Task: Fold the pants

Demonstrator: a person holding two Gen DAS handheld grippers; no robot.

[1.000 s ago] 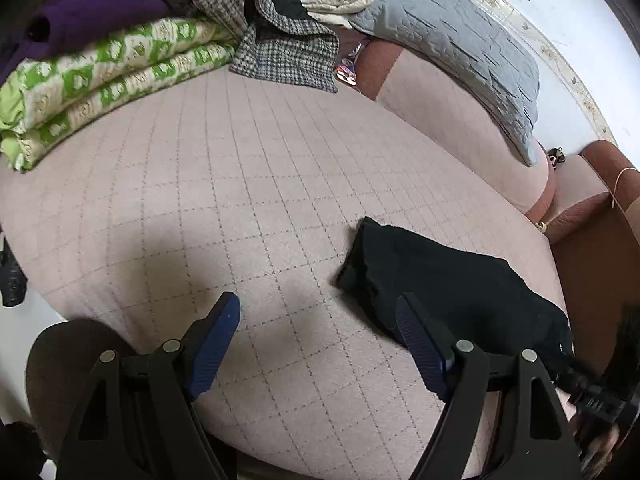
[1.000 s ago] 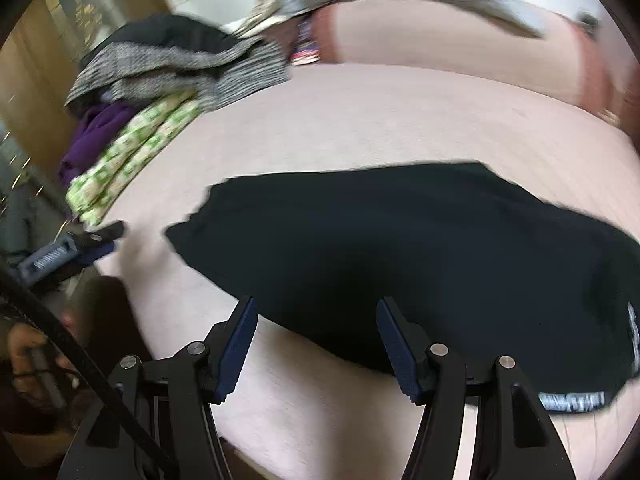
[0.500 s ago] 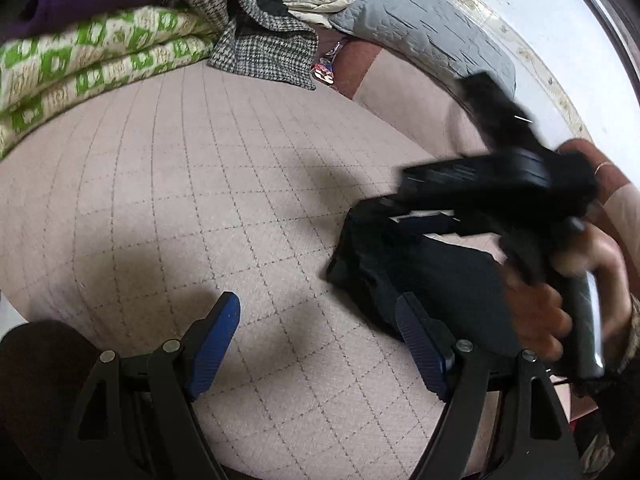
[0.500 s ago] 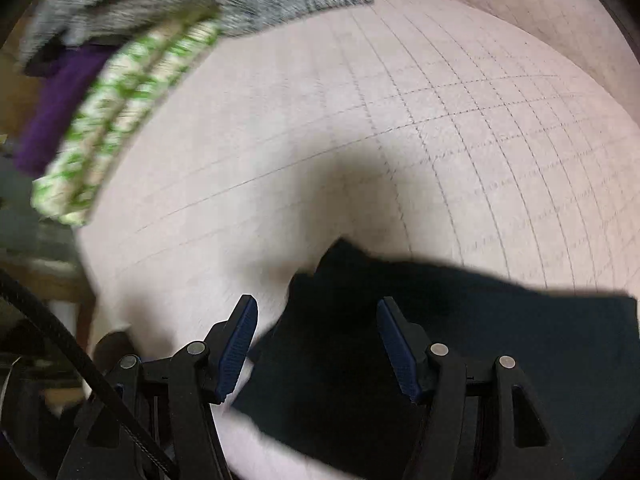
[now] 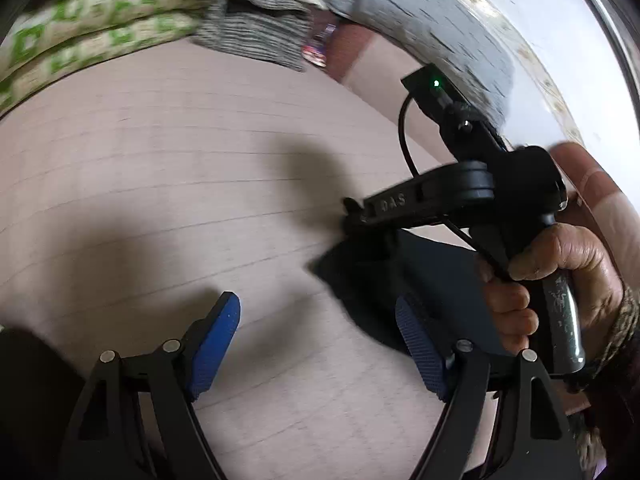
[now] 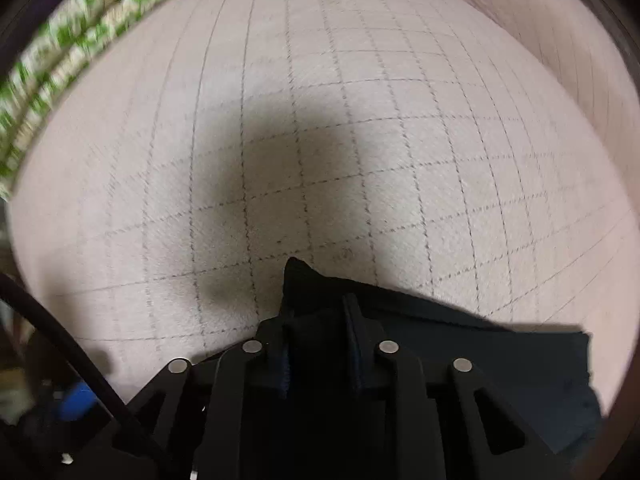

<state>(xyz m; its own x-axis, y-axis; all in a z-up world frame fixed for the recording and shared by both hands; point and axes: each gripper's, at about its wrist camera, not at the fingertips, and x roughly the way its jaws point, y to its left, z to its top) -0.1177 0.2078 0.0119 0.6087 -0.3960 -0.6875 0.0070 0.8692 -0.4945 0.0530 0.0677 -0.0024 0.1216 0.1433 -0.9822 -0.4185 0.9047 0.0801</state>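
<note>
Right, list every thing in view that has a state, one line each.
Black pants: lying folded on the pink quilted bed cover, corner pinched.
Right gripper: jaws closing on the pants' corner.
Left gripper: open, empty, over the cover.
Green-patterned folded blanket: stacked at the bed's far edge.
Grey quilted pillow: resting against the wall.

Both wrist cameras look closely down, sharing the bedspread (image 6: 360, 120).

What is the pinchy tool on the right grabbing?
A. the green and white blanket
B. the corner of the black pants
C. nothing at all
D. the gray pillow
B. In the right wrist view the right gripper has its jaws closing with a bunched corner of the black pants between its fingers.
</note>
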